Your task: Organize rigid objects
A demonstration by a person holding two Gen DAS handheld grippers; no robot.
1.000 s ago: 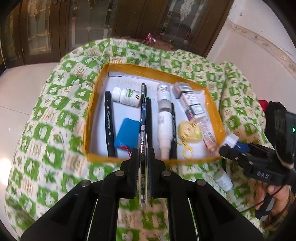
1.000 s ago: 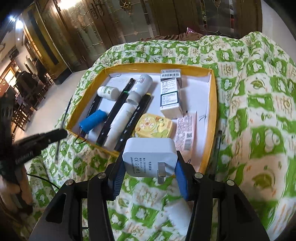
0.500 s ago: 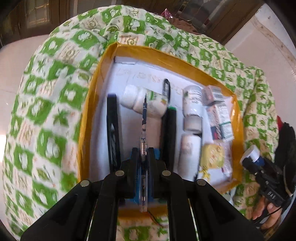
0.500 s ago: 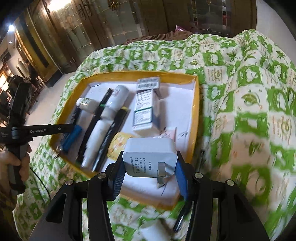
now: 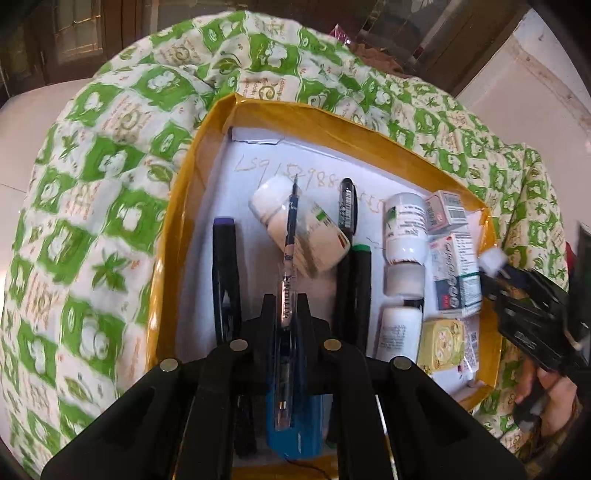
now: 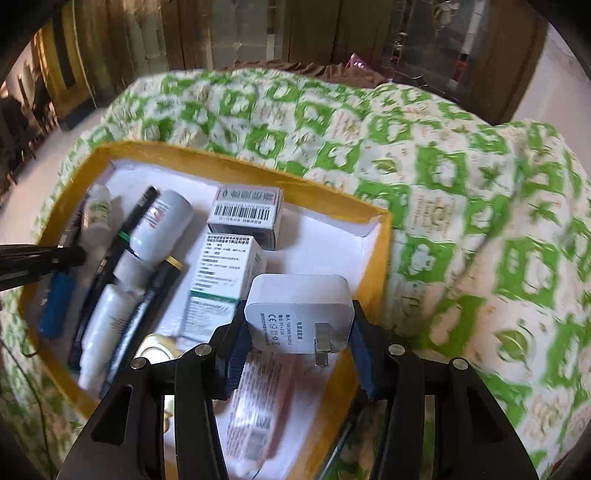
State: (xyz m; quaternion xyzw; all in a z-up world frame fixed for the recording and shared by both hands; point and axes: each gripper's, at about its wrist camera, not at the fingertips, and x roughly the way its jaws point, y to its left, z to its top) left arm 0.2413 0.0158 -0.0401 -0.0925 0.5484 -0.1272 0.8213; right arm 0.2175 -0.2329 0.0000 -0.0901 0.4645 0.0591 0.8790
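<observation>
A yellow-rimmed box (image 5: 192,173) (image 6: 373,280) with a white floor lies on a green-patterned cloth. My left gripper (image 5: 286,306) is shut on a clear blue pen (image 5: 290,236) and hangs over the box's left half, the pen's tip over a white pill bottle (image 5: 314,236). My right gripper (image 6: 297,325) is shut on a white plug adapter (image 6: 299,310), above the box's right side near its rim. Inside lie black markers (image 5: 223,280), white bottles (image 6: 162,225), cartons (image 6: 221,280), a yellow tin (image 5: 441,343) and a blue item (image 6: 55,306).
The green and white patterned cloth (image 6: 461,206) covers a mound that falls away on all sides. A person's hand (image 5: 550,391) holds the right gripper's handle at the right of the left wrist view. Dark wooden doors (image 6: 229,33) stand behind.
Both grippers moved from in front of the box to over it. The left one carried the pen above the pill bottle, the right one brought the adapter over the box's right side.
</observation>
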